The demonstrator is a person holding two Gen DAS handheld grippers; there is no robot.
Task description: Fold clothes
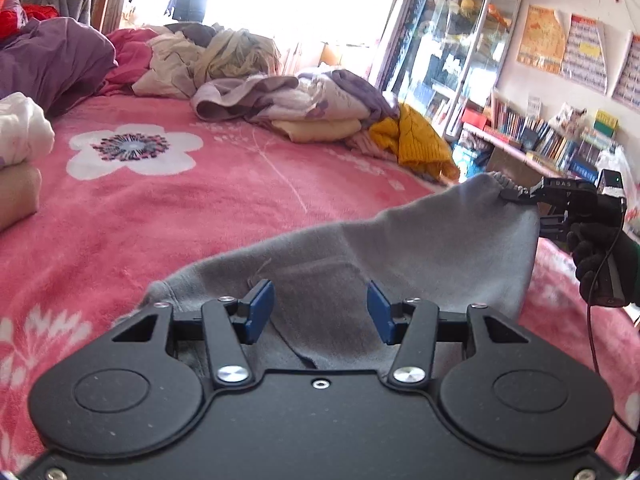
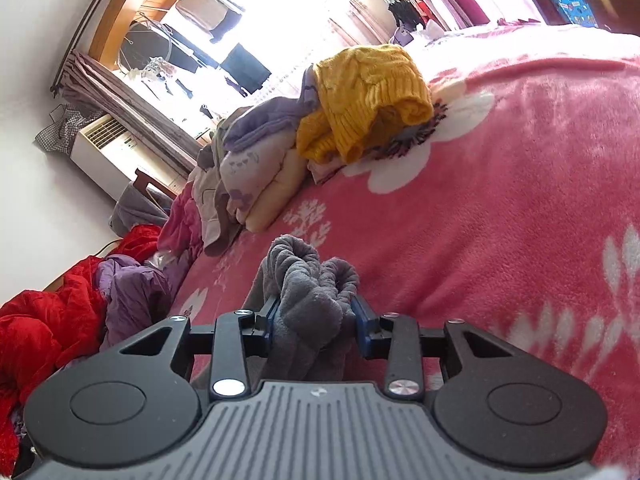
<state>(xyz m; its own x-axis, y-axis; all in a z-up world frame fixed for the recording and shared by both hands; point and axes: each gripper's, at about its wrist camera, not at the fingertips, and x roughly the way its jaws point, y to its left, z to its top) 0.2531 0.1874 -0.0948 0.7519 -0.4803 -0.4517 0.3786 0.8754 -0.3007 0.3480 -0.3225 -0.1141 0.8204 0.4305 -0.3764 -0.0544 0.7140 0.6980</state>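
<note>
On the pink bed (image 1: 248, 200), the gray garment (image 1: 400, 248) lies just ahead of my left gripper (image 1: 320, 312), its long axis running from under that gripper up and rightward to the corner my right gripper (image 2: 314, 320) has lifted. My left gripper's blue pads (image 1: 260, 308) stand wide apart with cloth between and beneath them, gripping nothing, while my right gripper is clamped tight on a bunched gray edge. I judge the left is nearer the free end, so it should close there next.
</note>
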